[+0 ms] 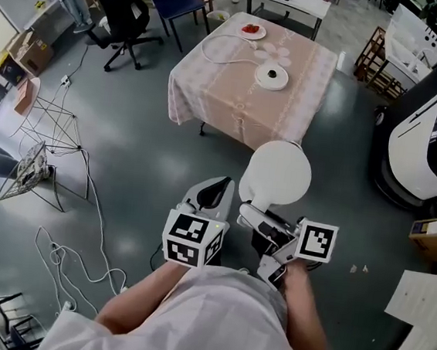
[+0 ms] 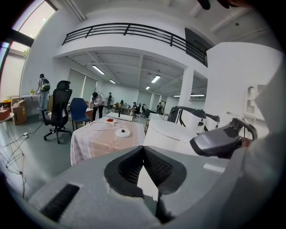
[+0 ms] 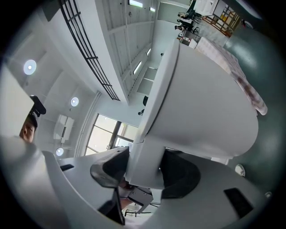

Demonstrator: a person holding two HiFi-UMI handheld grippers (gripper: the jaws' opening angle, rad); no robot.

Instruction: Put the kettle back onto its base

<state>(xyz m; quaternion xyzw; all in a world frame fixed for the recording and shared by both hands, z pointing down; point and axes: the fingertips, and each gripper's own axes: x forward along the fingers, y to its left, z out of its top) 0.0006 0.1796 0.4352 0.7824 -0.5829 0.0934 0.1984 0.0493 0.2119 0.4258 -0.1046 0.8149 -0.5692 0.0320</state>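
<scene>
I hold the white kettle (image 1: 277,173) off the floor, well short of the table; my right gripper (image 1: 254,215) is shut on its handle. In the right gripper view the kettle's body (image 3: 201,98) fills the picture and the handle sits between the jaws of that gripper (image 3: 143,172). The round white base (image 1: 271,76) with a dark centre lies on the table with the pink cloth (image 1: 226,101). My left gripper (image 1: 219,186) hangs beside the kettle, shut and holding nothing. The left gripper view shows its gripper (image 2: 143,151), the base (image 2: 122,132) and the kettle (image 2: 167,133).
A white cable (image 1: 220,50) and a plate with something red (image 1: 251,31) lie on the table. Office chairs (image 1: 123,13) stand at the far left. A wire rack (image 1: 47,144) and loose cables (image 1: 77,268) are on the floor at left. A large white machine (image 1: 432,138) stands at right.
</scene>
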